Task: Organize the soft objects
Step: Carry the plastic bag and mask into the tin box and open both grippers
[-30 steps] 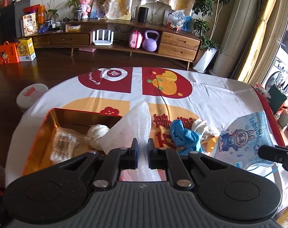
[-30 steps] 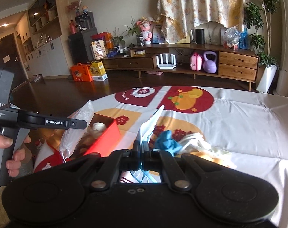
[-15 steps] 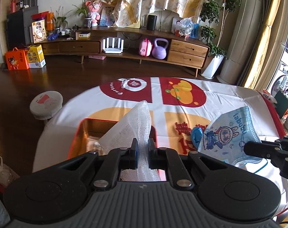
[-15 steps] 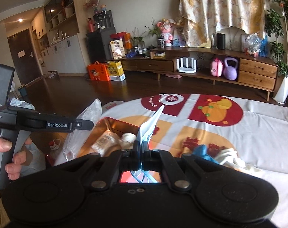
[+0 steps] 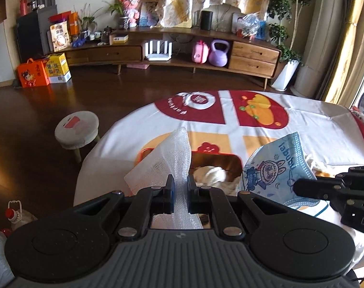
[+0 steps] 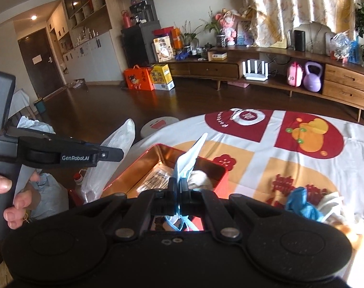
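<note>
My left gripper [image 5: 180, 187] is shut on a sheet of white bubble wrap [image 5: 167, 160] and holds it above the left end of the red tin box [image 5: 215, 154]. The wrap also shows in the right wrist view [image 6: 114, 153], hanging from the left gripper [image 6: 110, 154]. My right gripper [image 6: 178, 186] is shut on a light blue face mask [image 6: 188, 158] over the red tin box [image 6: 158, 165]. The mask with its cartoon print also shows in the left wrist view [image 5: 278, 168]. In the box lie a white cloth ball [image 6: 201, 176] and a clear packet [image 6: 155, 177].
A blue glove [image 6: 302, 204] and white cloths [image 6: 330, 201] lie on the patterned tablecloth [image 6: 302, 168] right of the box. A round stool [image 5: 76, 129] stands on the dark floor to the left. A long wooden sideboard [image 5: 182, 52] runs along the far wall.
Both grippers have moved left and up with their loads, so the box now sits under them. The glove and cloths have slid out to the right in the views.
</note>
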{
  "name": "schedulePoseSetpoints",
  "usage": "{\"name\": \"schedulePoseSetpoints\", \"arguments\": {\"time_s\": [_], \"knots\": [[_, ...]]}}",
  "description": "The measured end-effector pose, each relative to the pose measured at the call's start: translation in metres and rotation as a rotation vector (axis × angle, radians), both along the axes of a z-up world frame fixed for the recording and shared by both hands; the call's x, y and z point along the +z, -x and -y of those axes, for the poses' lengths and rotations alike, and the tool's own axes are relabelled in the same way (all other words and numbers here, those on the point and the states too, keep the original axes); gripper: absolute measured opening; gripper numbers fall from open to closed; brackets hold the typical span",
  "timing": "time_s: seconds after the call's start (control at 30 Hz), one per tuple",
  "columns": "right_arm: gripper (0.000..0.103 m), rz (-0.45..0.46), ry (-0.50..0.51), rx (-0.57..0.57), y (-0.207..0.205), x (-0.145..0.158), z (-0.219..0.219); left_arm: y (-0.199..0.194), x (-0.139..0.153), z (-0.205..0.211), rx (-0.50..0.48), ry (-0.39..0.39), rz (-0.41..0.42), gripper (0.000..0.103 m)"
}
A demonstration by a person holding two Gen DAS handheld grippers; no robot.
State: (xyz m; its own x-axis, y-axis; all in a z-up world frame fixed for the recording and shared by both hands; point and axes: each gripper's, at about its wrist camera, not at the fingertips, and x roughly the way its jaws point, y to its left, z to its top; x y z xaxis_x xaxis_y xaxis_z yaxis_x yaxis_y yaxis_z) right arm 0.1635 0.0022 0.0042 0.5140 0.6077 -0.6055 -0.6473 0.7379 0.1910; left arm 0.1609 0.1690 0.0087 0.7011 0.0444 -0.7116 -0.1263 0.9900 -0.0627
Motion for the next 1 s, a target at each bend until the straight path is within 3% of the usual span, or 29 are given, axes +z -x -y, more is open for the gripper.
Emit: {"name": "schedulePoseSetpoints", "arguments": {"time_s": [0.6, 1.0], "knots": [[0.002, -0.131, 0.021, 0.054, -0.019, -0.052, -0.047, -0.055, -0.054, -0.016, 0.004, -0.036, -0.081, 0.009], [0.002, -0.145, 0.091, 0.066, -0.025, -0.074, -0.055, -0.087, -0.087, -0.01, -0.026, -0.039, -0.139, 0.009]]}}
